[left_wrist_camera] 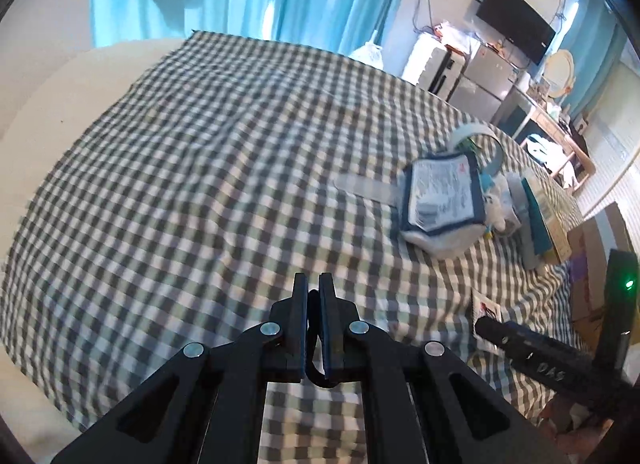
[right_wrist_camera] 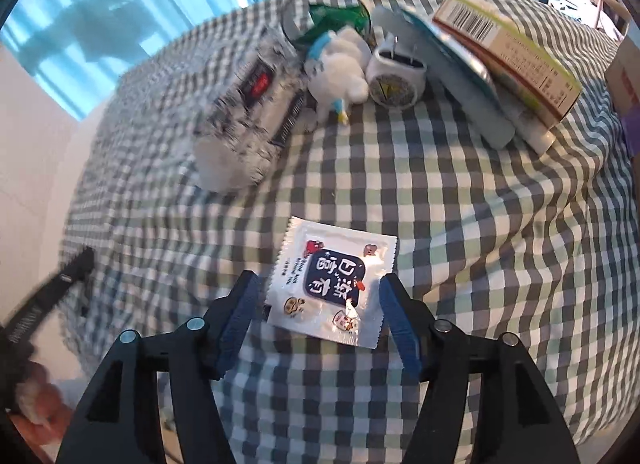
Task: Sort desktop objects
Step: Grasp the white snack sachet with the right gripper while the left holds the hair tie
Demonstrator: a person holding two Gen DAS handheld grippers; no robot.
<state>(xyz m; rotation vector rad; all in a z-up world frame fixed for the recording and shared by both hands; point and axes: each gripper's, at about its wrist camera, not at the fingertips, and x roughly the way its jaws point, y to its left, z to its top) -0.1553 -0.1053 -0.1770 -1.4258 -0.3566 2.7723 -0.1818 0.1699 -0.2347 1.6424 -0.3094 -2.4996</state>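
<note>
Left gripper [left_wrist_camera: 313, 284] sits over bare checked cloth [left_wrist_camera: 200, 168] with its fingers drawn together and nothing between them, so I read it as idle for now. From its camera the pile lies far to the right: a soft tissue pack [left_wrist_camera: 438, 200] with a printed label, a pale flat strip [left_wrist_camera: 366, 186] sticking out on its left, and a white loop of tape [left_wrist_camera: 476, 132] behind it.

Right gripper [right_wrist_camera: 320, 296] is where my work is. Its blue-padded fingers [right_wrist_camera: 240, 304] stand apart on either side of a small white sachet [right_wrist_camera: 332, 284], which lies flat on the cloth close in front of me; as far as I can see the pads do not press on it. I judge this sachet to be the piece in hand, either about to be picked up or just set down; I cannot tell which.

Farther off, left to right, I see the tissue pack [right_wrist_camera: 248, 120], a white and blue plush toy [right_wrist_camera: 340, 64], a small round clock [right_wrist_camera: 394, 80], a grey flat case [right_wrist_camera: 472, 80] and a cardboard box [right_wrist_camera: 508, 52] leaning on it. They are bunched together, with the sachet well apart from them. I see no bin or tray, so I cannot say how much sorting is done; most seems left.

The sachet is glossy, crimped at the edges, with a dark blue label and small cartoon figures.
</note>
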